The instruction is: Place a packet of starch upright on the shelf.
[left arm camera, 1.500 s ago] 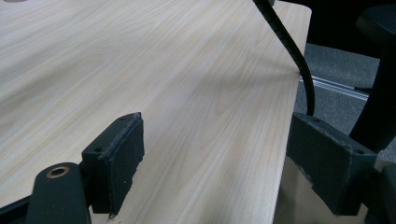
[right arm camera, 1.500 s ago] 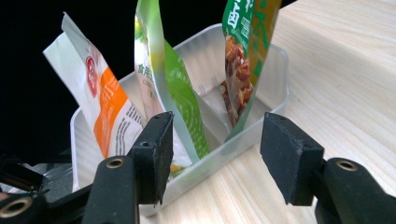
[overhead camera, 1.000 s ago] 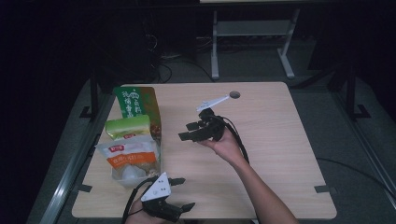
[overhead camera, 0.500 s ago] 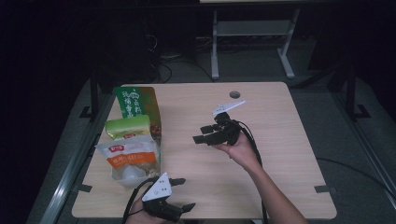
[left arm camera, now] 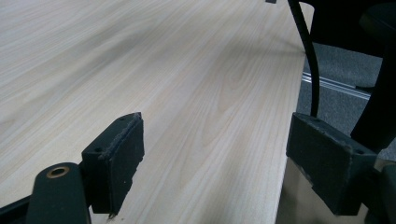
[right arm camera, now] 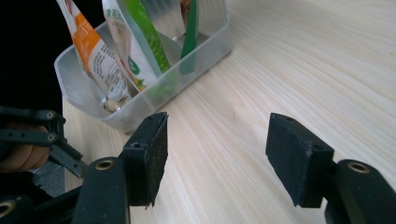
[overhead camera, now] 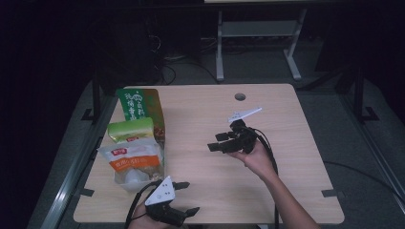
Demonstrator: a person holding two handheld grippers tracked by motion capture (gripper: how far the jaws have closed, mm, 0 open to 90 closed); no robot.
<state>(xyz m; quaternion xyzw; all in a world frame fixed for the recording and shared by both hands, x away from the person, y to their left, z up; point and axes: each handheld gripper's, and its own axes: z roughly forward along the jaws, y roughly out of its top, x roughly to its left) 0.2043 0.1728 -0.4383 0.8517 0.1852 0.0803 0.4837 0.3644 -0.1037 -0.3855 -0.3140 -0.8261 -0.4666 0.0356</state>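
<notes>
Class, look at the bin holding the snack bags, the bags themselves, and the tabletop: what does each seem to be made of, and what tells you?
Bin: likely clear, slightly frosted plastic, since the bags show through its wall.
Snack bags: probably glossy printed plastic film, going by the shine and creases.
Tabletop: pale wood grain with a matte look; solid wood or laminate cannot be told.

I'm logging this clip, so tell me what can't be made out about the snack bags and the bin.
- High view: the clear bin is mostly covered by the bags; its far end is hidden.
- High view: print on the orange bag is too small to read.
- Right gripper view: the bags' tops are cut off by the upper edge; the green bag is blurred.
</notes>
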